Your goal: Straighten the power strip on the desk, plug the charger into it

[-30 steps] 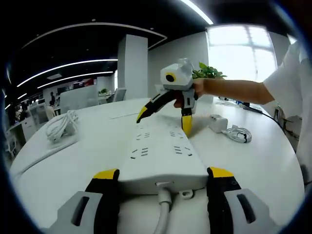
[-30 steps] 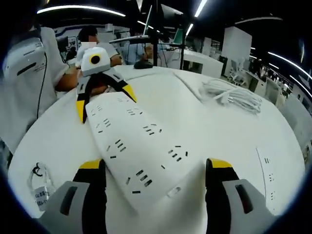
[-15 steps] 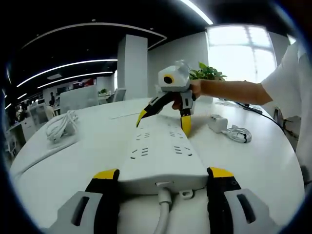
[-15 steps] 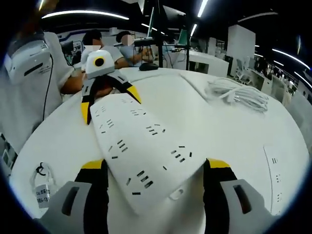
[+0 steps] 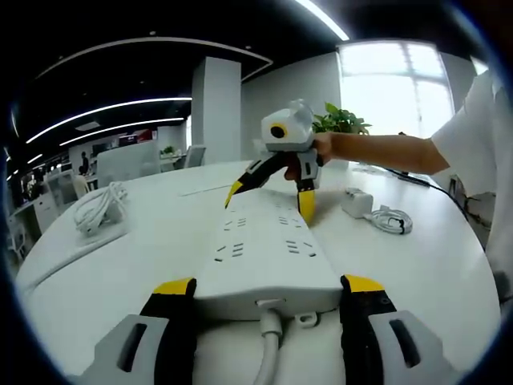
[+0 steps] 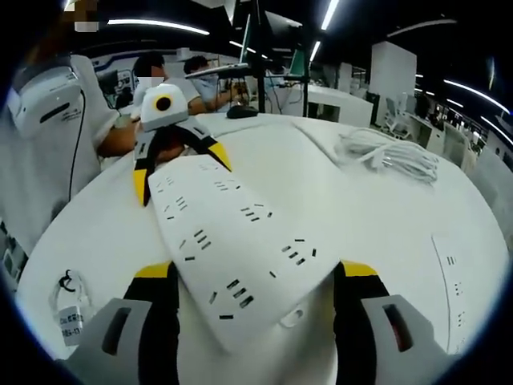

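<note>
White plastic power strip (image 5: 267,255) lies flat on the round white desk (image 5: 120,273), and you have it bracketed at both ends. Taking the strip as landmark: your left gripper (image 5: 267,290) straddles the cord end, a yellow-tipped jaw at each corner, with the cord (image 5: 267,357) running back between them. Whether the pads press the casing or merely flank it I cannot tell; the jaws look spread about as wide as the strip. Your right gripper (image 6: 255,277) straddles the opposite, free end in the same way, and the same doubt about contact holds there.

In the left gripper view the strip's long axis runs straight away from the left gripper toward the right gripper (image 5: 271,192). In the right gripper view it slants up and left toward the left gripper (image 6: 175,167).

The charger (image 5: 357,202) sits on the desk beside the strip's far end, off to the right-gripper side, its coiled cable (image 5: 391,220) just beyond it. Judgement: the right gripper is the nearer hand for it, and it lies well apart from the left one. Straightening looks nearly done or in hand; plugging not yet begun. Expect the strip to slide easily on this smooth top, so keep the cord end pinned while the plug goes in.
</note>
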Available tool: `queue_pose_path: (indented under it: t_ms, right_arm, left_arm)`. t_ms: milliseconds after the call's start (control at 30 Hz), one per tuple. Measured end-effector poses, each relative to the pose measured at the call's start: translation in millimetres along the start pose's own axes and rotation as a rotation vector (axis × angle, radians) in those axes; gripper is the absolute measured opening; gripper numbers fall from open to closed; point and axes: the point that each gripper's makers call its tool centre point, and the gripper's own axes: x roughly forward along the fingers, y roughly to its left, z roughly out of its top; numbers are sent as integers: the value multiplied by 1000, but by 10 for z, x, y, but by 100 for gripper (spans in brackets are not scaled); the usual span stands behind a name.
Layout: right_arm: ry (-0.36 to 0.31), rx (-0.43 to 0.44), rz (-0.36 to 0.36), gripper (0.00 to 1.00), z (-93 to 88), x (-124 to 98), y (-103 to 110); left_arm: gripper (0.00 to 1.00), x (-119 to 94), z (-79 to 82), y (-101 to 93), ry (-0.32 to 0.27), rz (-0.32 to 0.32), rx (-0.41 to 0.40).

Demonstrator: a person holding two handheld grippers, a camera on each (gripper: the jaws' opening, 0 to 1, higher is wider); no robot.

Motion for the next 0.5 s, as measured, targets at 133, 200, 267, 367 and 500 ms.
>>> queue_pose_path:
  t_ms: [133,200,267,367,500]
  right_arm:
    - [-9,12,-16,77,-18,-27,37]
    - [-13,15,-23,77,-21,-36,37]
    - [-18,20,-28,76,-28,-45,33]
    - [-21,27,-36,76,-33,-57,53]
    - [-21,33,-48,76,-45,-59,81]
  left_arm:
    - [73,5,-2,-5,0,-4,2]
    - [73,7,-1,-11,-1,-9,5]
    - [73,8,-2,-14,-1,-12,6]
    - [73,6,-2,-19,-2,-21,8]
    - [73,0,-5,-28,-2,-35,12]
